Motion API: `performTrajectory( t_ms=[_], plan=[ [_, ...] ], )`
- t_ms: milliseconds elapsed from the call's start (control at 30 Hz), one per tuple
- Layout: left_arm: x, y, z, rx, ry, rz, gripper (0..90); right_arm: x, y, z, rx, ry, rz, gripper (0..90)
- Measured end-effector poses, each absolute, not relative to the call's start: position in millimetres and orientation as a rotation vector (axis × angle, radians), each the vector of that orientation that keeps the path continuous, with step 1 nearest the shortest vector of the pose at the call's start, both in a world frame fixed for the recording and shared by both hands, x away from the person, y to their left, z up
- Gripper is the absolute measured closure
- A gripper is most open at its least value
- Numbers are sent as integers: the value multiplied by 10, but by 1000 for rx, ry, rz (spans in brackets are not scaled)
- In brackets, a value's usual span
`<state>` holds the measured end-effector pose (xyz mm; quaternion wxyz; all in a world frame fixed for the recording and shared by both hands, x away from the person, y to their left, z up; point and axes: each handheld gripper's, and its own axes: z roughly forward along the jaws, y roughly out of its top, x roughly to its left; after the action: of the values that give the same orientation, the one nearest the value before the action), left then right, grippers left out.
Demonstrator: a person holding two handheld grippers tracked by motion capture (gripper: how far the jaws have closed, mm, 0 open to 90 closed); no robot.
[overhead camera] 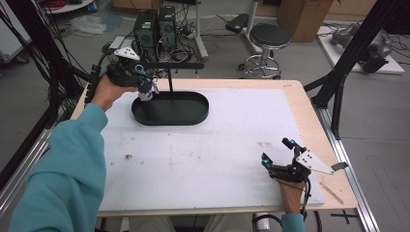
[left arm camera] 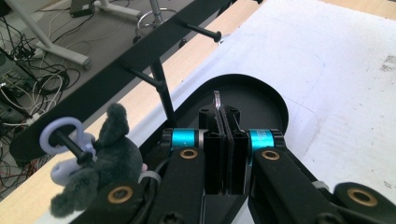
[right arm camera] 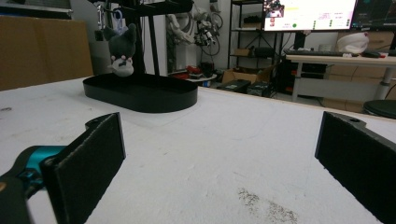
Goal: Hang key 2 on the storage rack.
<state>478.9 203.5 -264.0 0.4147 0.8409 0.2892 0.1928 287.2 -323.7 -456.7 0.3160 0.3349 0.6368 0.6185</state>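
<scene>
From above, the left gripper (overhead camera: 145,87) reaches over the far left end of a black oval tray (overhead camera: 171,108) on the white mat (overhead camera: 208,150); the right gripper (overhead camera: 280,157) rests near the right edge.

In the left gripper view, its jaws are pressed together on a thin clear strip (left arm camera: 217,105). A grey plush toy (left arm camera: 105,156) hangs by a pale ring (left arm camera: 63,135) from a rack peg.

In the right gripper view, its jaws stand wide apart, holding nothing; the toy (right arm camera: 121,49) hangs above the tray (right arm camera: 140,93).
</scene>
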Motion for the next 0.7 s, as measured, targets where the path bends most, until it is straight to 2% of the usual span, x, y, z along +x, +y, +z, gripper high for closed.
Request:
performTrajectory(
  t_ms=[433, 700],
  plan=[
    [4963, 1864, -2536, 2146, 723, 499, 882, 2872, -3237, -4566, 882, 1677, 1628, 8],
    [5024, 1893, -2563, 2146, 757, 490, 882, 2874, -3236, -4567, 884, 1676, 1631, 8]
  ],
)
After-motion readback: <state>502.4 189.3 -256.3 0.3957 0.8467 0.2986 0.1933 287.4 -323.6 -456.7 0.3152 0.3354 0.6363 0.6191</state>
